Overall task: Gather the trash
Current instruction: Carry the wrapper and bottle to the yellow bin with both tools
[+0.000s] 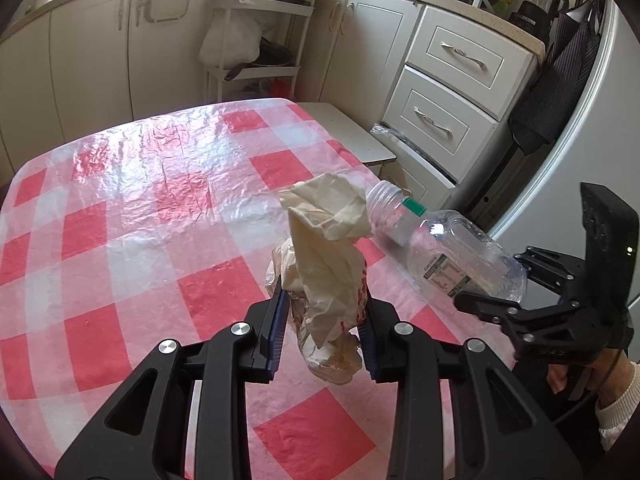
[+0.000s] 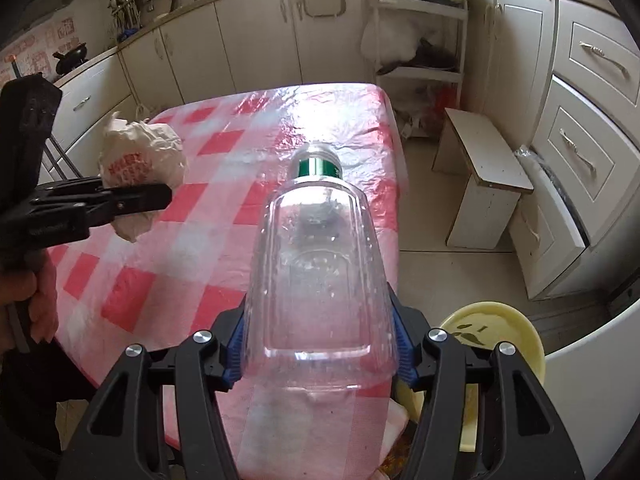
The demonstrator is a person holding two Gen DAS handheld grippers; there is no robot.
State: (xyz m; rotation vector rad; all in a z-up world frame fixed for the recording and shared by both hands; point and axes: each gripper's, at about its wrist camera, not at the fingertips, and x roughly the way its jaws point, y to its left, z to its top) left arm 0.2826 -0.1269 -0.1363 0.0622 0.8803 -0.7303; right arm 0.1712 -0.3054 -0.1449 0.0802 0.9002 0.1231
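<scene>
My left gripper is shut on a crumpled cream plastic bag with red print and holds it above the red-and-white checked table. The bag also shows at the left of the right wrist view, with the left gripper in front of it. My right gripper is shut on the base of a clear, capless plastic bottle with a green neck band. The bottle points forward over the table. In the left wrist view the bottle hangs at the right, held by the right gripper.
A small white stool stands on the floor right of the table. A yellow bowl sits low at the right, beside the right gripper. White drawers and cabinets line the walls. A white rack with bags stands beyond the table.
</scene>
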